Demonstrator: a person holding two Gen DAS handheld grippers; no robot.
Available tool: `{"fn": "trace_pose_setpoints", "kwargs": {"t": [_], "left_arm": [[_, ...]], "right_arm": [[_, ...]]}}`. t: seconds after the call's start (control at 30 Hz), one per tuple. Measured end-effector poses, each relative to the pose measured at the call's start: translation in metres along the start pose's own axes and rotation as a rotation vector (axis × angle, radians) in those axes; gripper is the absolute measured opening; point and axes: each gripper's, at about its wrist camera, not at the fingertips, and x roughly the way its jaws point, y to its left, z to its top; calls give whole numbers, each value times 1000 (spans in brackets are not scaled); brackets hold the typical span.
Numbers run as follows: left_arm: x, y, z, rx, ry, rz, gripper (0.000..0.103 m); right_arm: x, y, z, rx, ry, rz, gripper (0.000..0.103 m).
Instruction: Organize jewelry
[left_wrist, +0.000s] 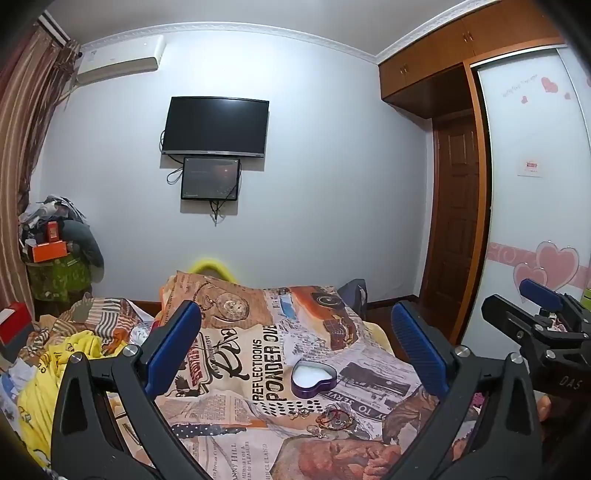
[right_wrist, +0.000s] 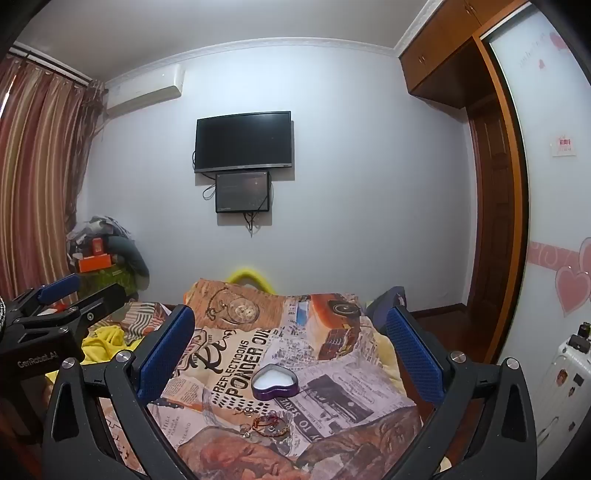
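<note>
Curtains (left_wrist: 22, 155) hang at the far left of the left wrist view, then an air conditioner (left_wrist: 118, 61) in the upper left, a dark television (left_wrist: 216, 125) with a smaller screen (left_wrist: 210, 179) under it at centre, and a wooden wardrobe (left_wrist: 461, 48) with a heart-decorated sliding door (left_wrist: 535, 184) on the right. A newspaper-print bedspread (left_wrist: 258, 354) covers the bed across the lower half, with yellow cloth (left_wrist: 74, 354) at its lower left.

The left gripper (left_wrist: 295, 343) stands wide open, blue pads (left_wrist: 173, 347) far apart and touching nothing. The right gripper (right_wrist: 291, 347) is likewise spread wide and empty in its own view; it shows from the side at the right edge of the left wrist view.

The heart-shaped tin (left_wrist: 314, 378) lies open on the bedspread, below and between the left pads, nearer the right one. The jewelry (left_wrist: 328, 419), a small tangle of rings and bracelets, lies just below the tin in the lower centre, apart from both grippers.
</note>
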Motion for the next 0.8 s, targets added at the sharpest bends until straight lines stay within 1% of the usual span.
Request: {"fn": "trace_pose_setpoints", "kwargs": {"t": [0.2, 0.23, 0.33, 0.4, 0.43, 0.47, 0.57, 0.8], "left_arm": [[-1, -2, 0, 12, -1, 18, 103], [-2, -11, -6, 13, -1, 20, 103], [-6, -17, -9, 10, -1, 27, 103], [1, -27, -13, 12, 8, 22, 103], [5, -26, -18, 14, 11, 17, 103], [6, -18, -16, 9, 13, 12, 103], [7, -11, -15, 6, 15, 8, 103], [6, -8, -15, 4, 19, 2, 103]], "right_arm": [[-7, 0, -1, -9, 2, -3, 103], [2, 0, 0, -2, 19, -3, 103], [2, 0, -2, -2, 24, -1, 103], [3, 0, -2, -1, 27, -1, 103], [2, 0, -2, -2, 27, -1, 103], [1, 1, -2, -2, 27, 0, 103], [4, 0, -1, 0, 32, -2, 103], [4, 0, -1, 0, 35, -3, 103]]}}
